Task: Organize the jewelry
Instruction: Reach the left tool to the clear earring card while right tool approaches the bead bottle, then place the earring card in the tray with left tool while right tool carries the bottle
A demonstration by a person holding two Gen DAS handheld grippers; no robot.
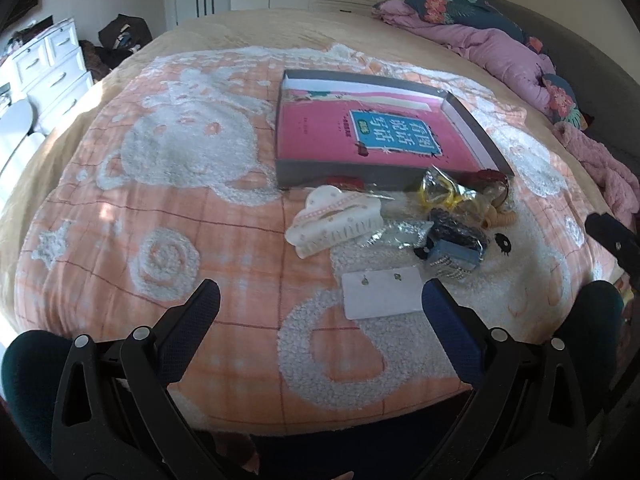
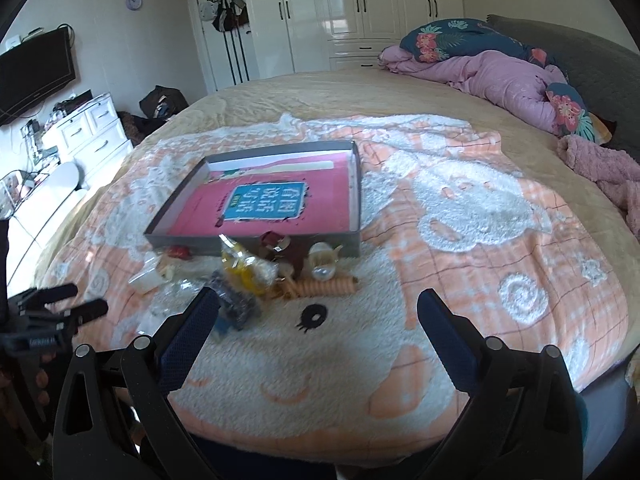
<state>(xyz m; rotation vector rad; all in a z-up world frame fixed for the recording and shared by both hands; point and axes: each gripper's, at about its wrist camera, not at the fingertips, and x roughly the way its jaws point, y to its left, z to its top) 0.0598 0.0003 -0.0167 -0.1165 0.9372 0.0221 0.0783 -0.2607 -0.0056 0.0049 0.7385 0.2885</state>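
Note:
A shallow grey box (image 1: pixel 348 173) (image 2: pixel 256 240) lined with a pink book cover lies on the orange and white blanket (image 1: pixel 180 220). In front of it lies a pile of accessories: a white hair claw (image 1: pixel 334 220), a white earring card (image 1: pixel 382 294), a yellow item in plastic (image 1: pixel 440 194), a blue beaded piece (image 1: pixel 454 260) and a coiled orange hair tie (image 2: pixel 320 286). My left gripper (image 1: pixel 320 300) is open and empty, just short of the earring card. My right gripper (image 2: pixel 318 308) is open and empty, below the pile.
Pink quilts and floral pillows (image 2: pixel 500 68) are heaped at the bed's far right. A white dresser (image 2: pixel 88 128) and a dark bag (image 2: pixel 160 102) stand left of the bed. White wardrobes (image 2: pixel 360 4) line the back wall.

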